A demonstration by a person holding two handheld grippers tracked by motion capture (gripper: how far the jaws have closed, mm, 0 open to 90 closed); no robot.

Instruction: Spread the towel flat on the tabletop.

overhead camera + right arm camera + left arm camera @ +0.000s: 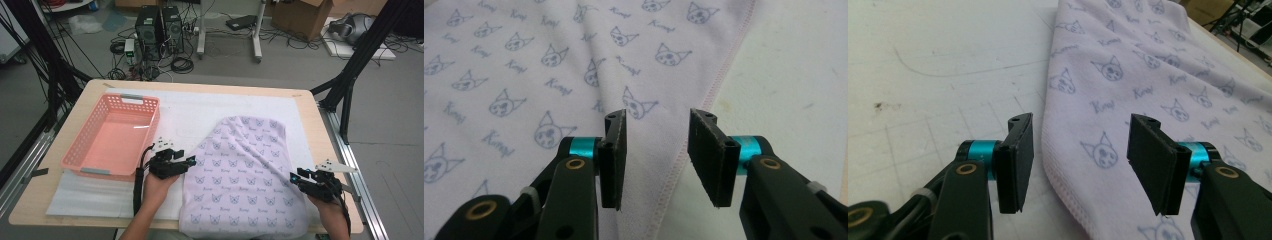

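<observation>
A lilac towel point(245, 170) printed with small cat faces lies folded on the white mat point(200, 107), its near end reaching the table's front edge. My left gripper point(192, 161) sits low at the towel's left edge. In the left gripper view its jaws stand open point(1078, 155) with the towel's hemmed edge point(1068, 195) between them, untouched by the pads. My right gripper point(296, 176) is at the towel's right edge. It is open too point(656, 150), over the pink-stitched hem point(674, 180), with nothing pinched.
A pink plastic basket point(148, 135) with nothing in it stands on the table's left half, just beyond my left hand. The wooden table's right edge point(327, 145) runs close to my right gripper. Cables, computer towers and boxes are on the floor behind.
</observation>
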